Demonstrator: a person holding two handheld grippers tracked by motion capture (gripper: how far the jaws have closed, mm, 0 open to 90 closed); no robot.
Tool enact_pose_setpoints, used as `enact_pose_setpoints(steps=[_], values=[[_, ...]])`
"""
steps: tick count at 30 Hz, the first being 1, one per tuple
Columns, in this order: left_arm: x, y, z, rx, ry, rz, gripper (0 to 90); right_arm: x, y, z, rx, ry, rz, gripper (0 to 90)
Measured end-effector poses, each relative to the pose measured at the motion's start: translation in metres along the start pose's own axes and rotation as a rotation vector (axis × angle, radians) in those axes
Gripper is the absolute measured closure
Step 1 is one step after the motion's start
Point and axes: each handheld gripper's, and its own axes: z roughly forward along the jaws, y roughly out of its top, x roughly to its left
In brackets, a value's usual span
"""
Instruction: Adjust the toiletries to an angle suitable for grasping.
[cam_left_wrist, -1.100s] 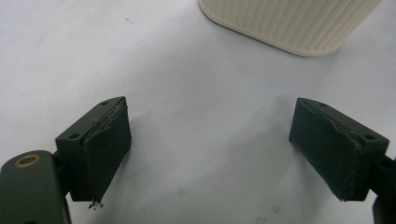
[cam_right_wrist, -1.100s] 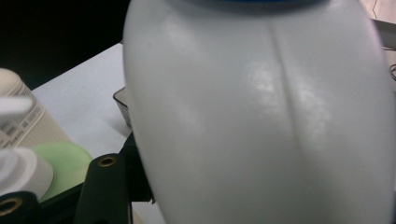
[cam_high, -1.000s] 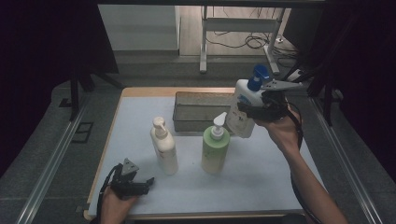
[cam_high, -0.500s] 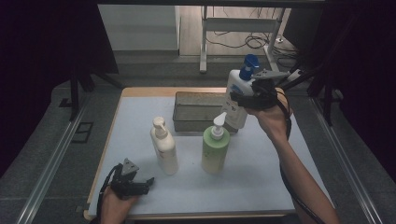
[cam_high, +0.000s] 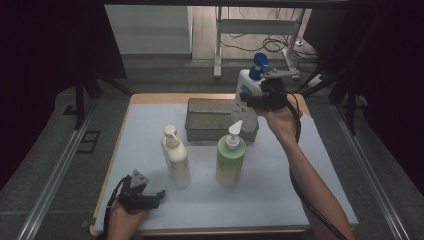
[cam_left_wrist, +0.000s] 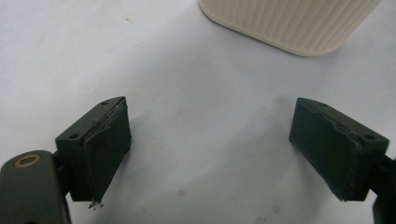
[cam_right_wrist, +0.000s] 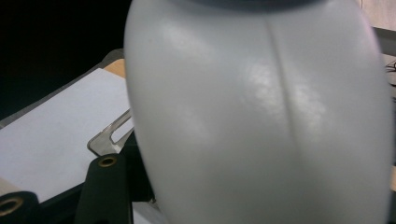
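My right gripper (cam_high: 248, 98) is shut on a white pump bottle with a blue top (cam_high: 246, 84), held upright in the air above the right end of a grey metal basket (cam_high: 201, 103). In the right gripper view the white bottle (cam_right_wrist: 261, 116) bulges close to the camera, and one black finger (cam_right_wrist: 105, 191) presses its left side. My left gripper (cam_high: 158, 196) rests on the white mat near the front left corner. Its jaws stand open with nothing between them, left gripper (cam_left_wrist: 210, 149). Just beyond them stands the ribbed base of a cream bottle (cam_left_wrist: 289, 23).
A cream pump bottle (cam_high: 176, 160) and a green pump bottle (cam_high: 230, 160) stand upright mid-table in front of the basket. The white mat (cam_high: 145, 130) covers a wooden table. Beyond the far edge are a metal frame and cables (cam_high: 250, 30) on the floor.
My right gripper has carried the white bottle to the left and farther from me, to above the basket's right end. The left gripper has stayed put.
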Motion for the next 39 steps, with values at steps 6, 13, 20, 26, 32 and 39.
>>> enact_pose_setpoints(steps=[6, 13, 20, 26, 32, 39], values=[[0.000, 0.000, 0.000, -0.001, 0.000, -0.001, 12.7, 0.001, 0.005, 0.012, -0.008, -0.003, 0.007, 40.7], [0.000, 0.000, 0.000, 0.002, -0.001, 0.002, 12.7, 0.004, 0.009, 0.030, -0.007, -0.005, 0.013, 40.7], [0.000, 0.000, 0.000, 0.001, 0.000, 0.001, 12.7, 0.011, 0.008, 0.046, 0.000, -0.001, 0.007, 40.7], [0.000, 0.000, 0.000, 0.001, -0.001, 0.001, 12.7, 0.018, 0.007, 0.062, 0.007, 0.012, 0.005, 40.7], [0.000, 0.000, 0.000, 0.001, -0.001, 0.001, 12.7, 0.027, 0.001, 0.078, 0.027, 0.030, -0.001, 40.6], [0.000, 0.000, 0.000, 0.001, -0.001, 0.001, 12.7, 0.032, -0.007, 0.091, 0.050, 0.055, -0.024, 40.5]])
